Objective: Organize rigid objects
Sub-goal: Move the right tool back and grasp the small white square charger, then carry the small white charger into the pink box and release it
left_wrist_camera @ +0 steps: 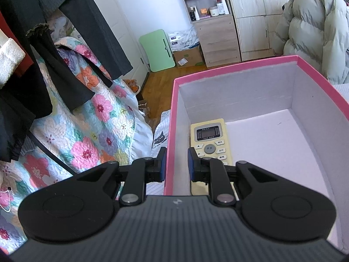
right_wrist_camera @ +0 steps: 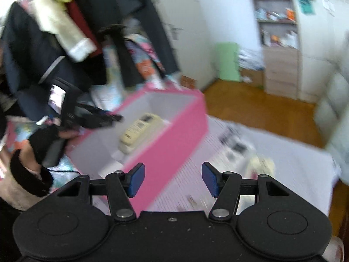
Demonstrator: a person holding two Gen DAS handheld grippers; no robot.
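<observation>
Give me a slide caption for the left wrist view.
Left hand-held gripper clamps pink box wall; remote inside.

Whole right wrist view smeared by motion. Pale lumpy thing (right_wrist_camera: 261, 163) on the striped bed sheet (right_wrist_camera: 290, 152) too blurred to name. Labels on shelf bottles (left_wrist_camera: 220, 6) too small to read. Near end of remote control (left_wrist_camera: 209, 142) hidden behind left gripper (left_wrist_camera: 177, 163) finger (left_wrist_camera: 192, 163). Pink box (left_wrist_camera: 240, 69) cut off at the right edge; puffer jacket (left_wrist_camera: 316, 28) likewise.

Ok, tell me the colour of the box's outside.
Pink outside, white inside; clearest in the left wrist view.
</observation>
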